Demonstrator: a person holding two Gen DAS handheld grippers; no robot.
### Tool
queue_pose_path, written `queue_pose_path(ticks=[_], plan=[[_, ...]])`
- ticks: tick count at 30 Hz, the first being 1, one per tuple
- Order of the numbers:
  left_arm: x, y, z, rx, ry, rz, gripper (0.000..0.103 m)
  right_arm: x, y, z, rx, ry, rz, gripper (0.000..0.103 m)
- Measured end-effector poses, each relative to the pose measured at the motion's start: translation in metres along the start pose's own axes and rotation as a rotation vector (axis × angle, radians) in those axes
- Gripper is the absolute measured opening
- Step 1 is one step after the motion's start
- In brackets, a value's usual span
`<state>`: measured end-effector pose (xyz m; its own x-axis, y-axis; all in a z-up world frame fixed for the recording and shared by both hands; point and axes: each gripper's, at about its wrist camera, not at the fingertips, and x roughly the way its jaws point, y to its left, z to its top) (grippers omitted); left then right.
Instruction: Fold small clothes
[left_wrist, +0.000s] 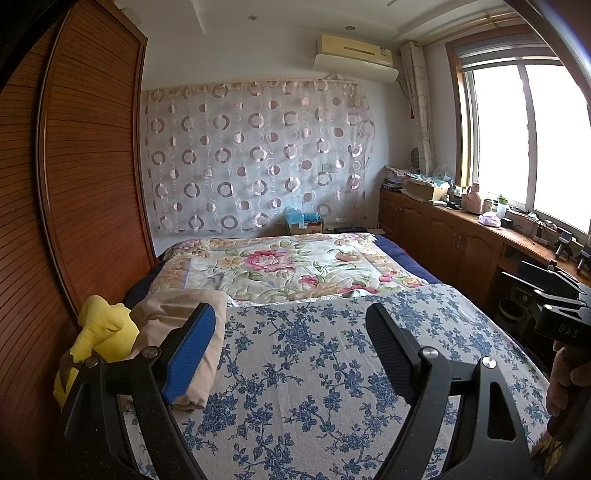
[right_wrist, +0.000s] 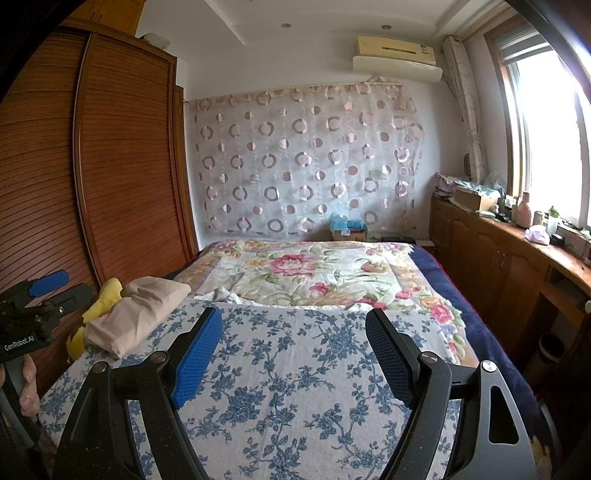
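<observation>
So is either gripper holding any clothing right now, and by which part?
Nothing is held. The left gripper and right gripper are both open over the blue floral sheet, with nothing between the fingers.

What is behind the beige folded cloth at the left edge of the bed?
A yellow garment bunches behind the beige cloth, against the wooden wardrobe. Its lower part is covered.

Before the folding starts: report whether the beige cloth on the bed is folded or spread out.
Folded. The beige cloth lies as a thick, compact bundle with doubled layers at its near edge, beside the yellow garment on the blue-flowered sheet.
</observation>
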<state>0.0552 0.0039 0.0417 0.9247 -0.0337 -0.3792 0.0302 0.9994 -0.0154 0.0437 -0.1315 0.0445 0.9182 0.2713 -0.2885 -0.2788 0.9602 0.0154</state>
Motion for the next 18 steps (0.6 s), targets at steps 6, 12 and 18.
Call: queue_pose_path(ticks=[6,12,18], plan=[[0.0001,0.0000,-0.0006,0.001,-0.001,0.000,0.084,-0.0007,0.0006,0.0005,0.000,-0.001,0.000,0.081],[0.0003,-0.0001,-0.0012,0.000,-0.002,0.000,0.084,-0.0006,0.0000,0.0001,0.002,0.000,0.001,0.081],[0.0006,0.0000,-0.0020,0.000,-0.001,-0.001,0.084,-0.0001,0.0007,0.0004,0.009,0.006,0.001,0.081]])
